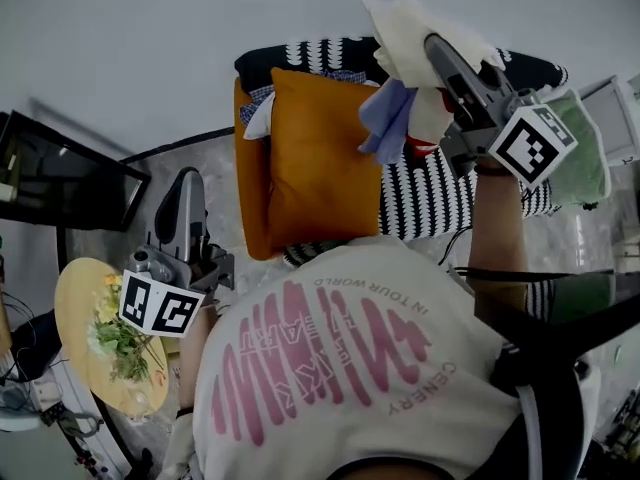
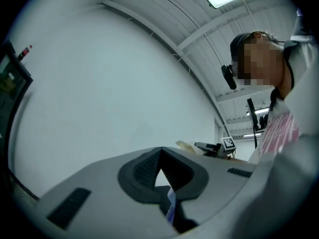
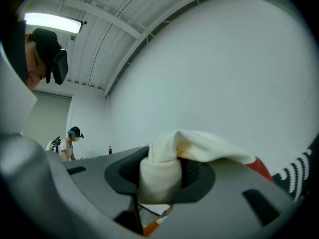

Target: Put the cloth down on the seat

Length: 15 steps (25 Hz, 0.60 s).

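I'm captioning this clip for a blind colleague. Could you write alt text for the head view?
The right claw, raised, grips a bunched cream cloth over a black-and-white striped seat with an orange cushion. The left claw hangs low and empty beside a round yellow table bearing flowers.

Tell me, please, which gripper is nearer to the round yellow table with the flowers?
Left. The left gripper hangs close beside the round yellow table. The right gripper is raised well away on the other side, up by the striped seat, clamped on the cloth.
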Available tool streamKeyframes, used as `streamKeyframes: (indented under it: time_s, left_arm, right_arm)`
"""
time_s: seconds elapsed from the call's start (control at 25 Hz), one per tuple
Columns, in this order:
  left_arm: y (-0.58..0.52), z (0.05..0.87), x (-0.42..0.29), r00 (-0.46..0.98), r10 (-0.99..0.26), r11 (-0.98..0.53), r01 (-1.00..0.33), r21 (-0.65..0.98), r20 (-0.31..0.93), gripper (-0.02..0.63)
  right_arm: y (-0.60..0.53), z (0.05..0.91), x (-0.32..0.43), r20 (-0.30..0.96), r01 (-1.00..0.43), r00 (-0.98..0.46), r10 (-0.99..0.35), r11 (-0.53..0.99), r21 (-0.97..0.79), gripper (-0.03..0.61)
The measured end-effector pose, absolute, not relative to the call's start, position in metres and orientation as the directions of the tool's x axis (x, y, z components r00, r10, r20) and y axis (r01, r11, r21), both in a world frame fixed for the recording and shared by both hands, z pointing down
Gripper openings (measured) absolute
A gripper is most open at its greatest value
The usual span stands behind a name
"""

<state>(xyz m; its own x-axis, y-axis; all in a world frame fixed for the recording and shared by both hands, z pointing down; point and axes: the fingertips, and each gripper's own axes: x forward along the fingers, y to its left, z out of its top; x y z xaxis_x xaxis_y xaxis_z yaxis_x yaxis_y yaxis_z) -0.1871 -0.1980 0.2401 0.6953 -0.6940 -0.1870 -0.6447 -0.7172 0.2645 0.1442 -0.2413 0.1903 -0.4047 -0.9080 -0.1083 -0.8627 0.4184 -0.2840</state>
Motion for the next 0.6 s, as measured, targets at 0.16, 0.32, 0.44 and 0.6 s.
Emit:
streamKeyframes:
  time_s: [0.16,0.32,0.44,0.6]
  left_arm:
    - [-0.199,0.233,-0.197,0.621,-0.754,-0.657,-0.707,0.261,-0.216,0.009]
    - [-0.210,0.226,-0.204,0.527,-0.817,-0.574,-0.780,0.249,-0.234,0.009]
    - [-0.217,0.228,-0.205,0.479,-0.849,-0.525,-0.810,0.259,-0.224,0.009]
    - [-0.210,0.232,-0.206,0.410,-0.893,-0.446,-0.857,0.257,-0.183,0.009]
  right_arm:
    - [-0.274,0.166,0.137,-0.133,-0.853,-0.453,-0.882,0.472,-0.222,0.137]
    - [-0.322,0.141,0.121,-0.179,-0.799,-0.553,-0.814,0.579,-0.163,0.137]
    - [-0.347,0.139,0.109,-0.206,-0.749,-0.613,-0.763,0.644,-0.156,0.137]
    - [-0.380,0.183,0.104,-0.150,-0.710,-0.648,-0.746,0.664,-0.235,0.137]
